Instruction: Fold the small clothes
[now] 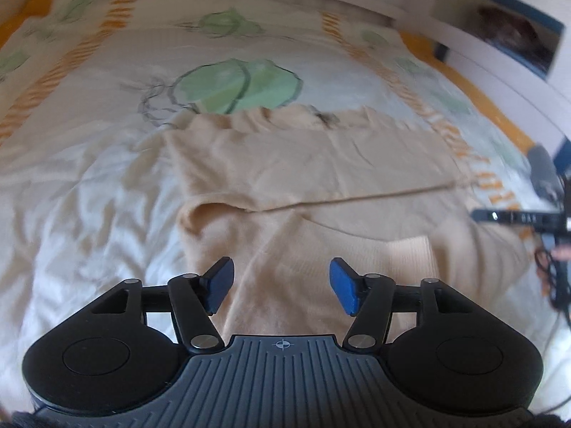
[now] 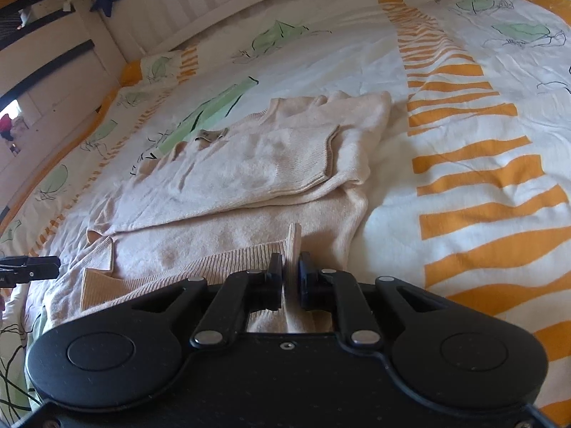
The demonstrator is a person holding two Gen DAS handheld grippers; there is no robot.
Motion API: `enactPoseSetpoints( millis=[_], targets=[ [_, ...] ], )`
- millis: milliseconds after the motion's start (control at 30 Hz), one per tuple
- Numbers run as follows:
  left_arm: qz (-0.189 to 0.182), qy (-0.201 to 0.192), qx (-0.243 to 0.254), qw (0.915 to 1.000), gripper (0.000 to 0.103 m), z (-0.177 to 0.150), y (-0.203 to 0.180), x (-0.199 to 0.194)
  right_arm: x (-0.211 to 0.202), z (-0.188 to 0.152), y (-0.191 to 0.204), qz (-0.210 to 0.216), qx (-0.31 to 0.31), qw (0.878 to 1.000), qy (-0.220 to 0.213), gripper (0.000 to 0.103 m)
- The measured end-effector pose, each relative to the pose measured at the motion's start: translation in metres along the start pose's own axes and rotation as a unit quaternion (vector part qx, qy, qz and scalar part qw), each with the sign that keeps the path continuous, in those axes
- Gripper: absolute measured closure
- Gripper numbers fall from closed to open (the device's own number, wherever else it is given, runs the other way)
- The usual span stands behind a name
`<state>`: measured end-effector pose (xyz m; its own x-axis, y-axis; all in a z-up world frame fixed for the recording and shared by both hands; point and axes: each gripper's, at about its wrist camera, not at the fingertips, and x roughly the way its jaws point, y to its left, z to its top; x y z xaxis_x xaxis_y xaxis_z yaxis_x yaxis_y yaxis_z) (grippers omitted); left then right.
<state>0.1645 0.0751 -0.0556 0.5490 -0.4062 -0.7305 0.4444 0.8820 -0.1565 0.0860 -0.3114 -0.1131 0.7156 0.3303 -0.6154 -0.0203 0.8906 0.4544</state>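
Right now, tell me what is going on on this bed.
A person with a gripper in each hand is folding a beige knit sweater on a white bedspread with orange stripes. The right gripper pinches the sweater's ribbed hem. The left gripper is open over the cloth, holding nothing.

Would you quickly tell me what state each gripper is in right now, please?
Left gripper: open, holding nothing, poised over the beige sweater.
Right gripper: closed on the sweater's ribbed hem.
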Motion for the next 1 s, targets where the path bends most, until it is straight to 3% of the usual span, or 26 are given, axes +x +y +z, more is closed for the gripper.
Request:
enactPoseSetpoints(
  millis=[100, 167, 300, 500, 1000],
  targets=[
    [-0.006, 0.018, 0.018, 0.9997, 0.045, 0.005, -0.002, 0.016, 0.000, 0.000, -0.001, 0.007, 0.006, 1.000, 0.001, 0.084],
    [-0.007, 0.028, 0.022, 0.9993, 0.045, 0.007, -0.002, 0.026, 0.001, 0.000, -0.002, 0.016, 0.012, 1.000, 0.002, 0.077],
    [-0.015, 0.045, 0.039, 0.9981, 0.045, 0.009, -0.004, 0.041, 0.004, 0.000, 0.000, 0.039, 0.008, 0.999, 0.005, 0.053],
    [-0.028, 0.054, 0.041, 0.9973, 0.045, 0.008, -0.001, 0.053, 0.008, -0.002, 0.016, 0.038, -0.046, 0.998, 0.011, 0.038],
    [-0.040, 0.053, 0.036, 0.9971, 0.045, 0.016, -0.001, 0.066, 0.010, -0.004, 0.014, 0.051, -0.035, 0.998, 0.001, 0.035]
  ],
)
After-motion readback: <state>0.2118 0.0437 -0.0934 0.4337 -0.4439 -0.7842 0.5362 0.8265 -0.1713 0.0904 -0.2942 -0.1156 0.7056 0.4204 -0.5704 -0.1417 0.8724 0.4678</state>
